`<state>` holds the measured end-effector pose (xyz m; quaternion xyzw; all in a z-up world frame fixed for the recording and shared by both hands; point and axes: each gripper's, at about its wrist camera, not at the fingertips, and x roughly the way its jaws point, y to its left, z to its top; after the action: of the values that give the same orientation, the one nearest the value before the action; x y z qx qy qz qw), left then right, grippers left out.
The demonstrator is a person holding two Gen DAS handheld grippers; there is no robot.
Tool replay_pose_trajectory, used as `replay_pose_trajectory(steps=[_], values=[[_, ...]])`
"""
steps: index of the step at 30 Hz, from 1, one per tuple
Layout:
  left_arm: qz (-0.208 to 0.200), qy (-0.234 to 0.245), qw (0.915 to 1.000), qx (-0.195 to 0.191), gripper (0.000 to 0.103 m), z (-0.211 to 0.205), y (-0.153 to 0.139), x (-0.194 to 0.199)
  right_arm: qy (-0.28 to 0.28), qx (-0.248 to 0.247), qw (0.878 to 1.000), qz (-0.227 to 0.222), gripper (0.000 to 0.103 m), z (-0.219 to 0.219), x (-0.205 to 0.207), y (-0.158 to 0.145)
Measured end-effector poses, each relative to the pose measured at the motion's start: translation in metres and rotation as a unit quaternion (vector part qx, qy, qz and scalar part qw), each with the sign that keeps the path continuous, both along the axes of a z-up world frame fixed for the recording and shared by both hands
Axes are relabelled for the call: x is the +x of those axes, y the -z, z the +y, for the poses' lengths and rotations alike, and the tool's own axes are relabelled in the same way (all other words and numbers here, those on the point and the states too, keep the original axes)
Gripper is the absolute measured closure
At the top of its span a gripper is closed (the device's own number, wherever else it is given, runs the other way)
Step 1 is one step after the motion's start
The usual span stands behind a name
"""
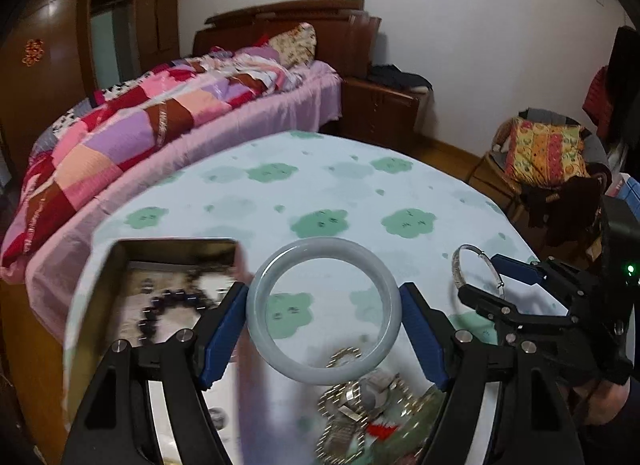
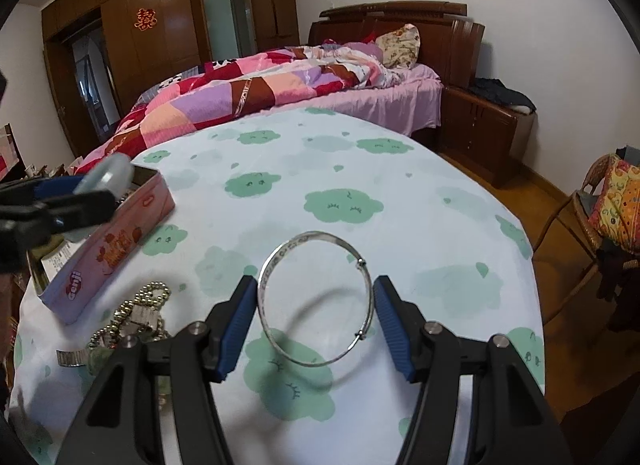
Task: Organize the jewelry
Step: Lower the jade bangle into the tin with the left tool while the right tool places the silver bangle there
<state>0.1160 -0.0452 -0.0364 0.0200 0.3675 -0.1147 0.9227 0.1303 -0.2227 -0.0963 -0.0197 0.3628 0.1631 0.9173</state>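
My left gripper is shut on a pale jade bangle, its blue pads pressing the rim from both sides, above the table. The same bangle and left gripper show over the open tin in the right wrist view. My right gripper is shut on a thin silver bangle, held off the cloth with its shadow below. It also appears at the right as the right gripper with the silver bangle. The tin holds a dark bead bracelet.
A pile of chains and watch bands lies on the cloud-patterned tablecloth near the tin, seen blurred under the jade bangle as the pile. A bed stands behind the table, a wicker chair at the right.
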Motion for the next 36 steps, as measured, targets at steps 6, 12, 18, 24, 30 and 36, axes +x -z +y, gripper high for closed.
replay_pose_trajectory(steps=[6, 12, 18, 24, 30, 36], values=[[-0.014, -0.040, 0.9991, 0.004, 0.027, 0.038, -0.006, -0.014, -0.023, 0.008, 1.000, -0.015, 0.041, 0.015, -0.008, -0.018], [-0.016, -0.081, 0.9965, 0.004, 0.027, 0.074, -0.001, -0.025, -0.064, 0.017, 0.998, -0.020, 0.041, 0.044, -0.013, -0.036], [-0.008, -0.111, 0.9937, 0.012, 0.027, 0.100, 0.012, -0.034, -0.105, 0.018, 0.994, -0.026, 0.041, 0.081, -0.016, -0.047], [-0.004, -0.125, 0.9922, 0.007, 0.027, 0.118, 0.022, -0.040, -0.147, 0.017, 0.989, -0.030, 0.041, 0.124, -0.021, -0.054], [-0.001, -0.132, 0.9913, -0.002, 0.027, 0.131, 0.026, -0.041, -0.187, 0.008, 0.982, -0.029, 0.041, 0.166, -0.025, -0.049], [0.006, -0.131, 0.9913, -0.009, 0.027, 0.136, 0.033, -0.040, -0.192, -0.007, 0.981, -0.018, 0.041, 0.186, -0.018, -0.037]])
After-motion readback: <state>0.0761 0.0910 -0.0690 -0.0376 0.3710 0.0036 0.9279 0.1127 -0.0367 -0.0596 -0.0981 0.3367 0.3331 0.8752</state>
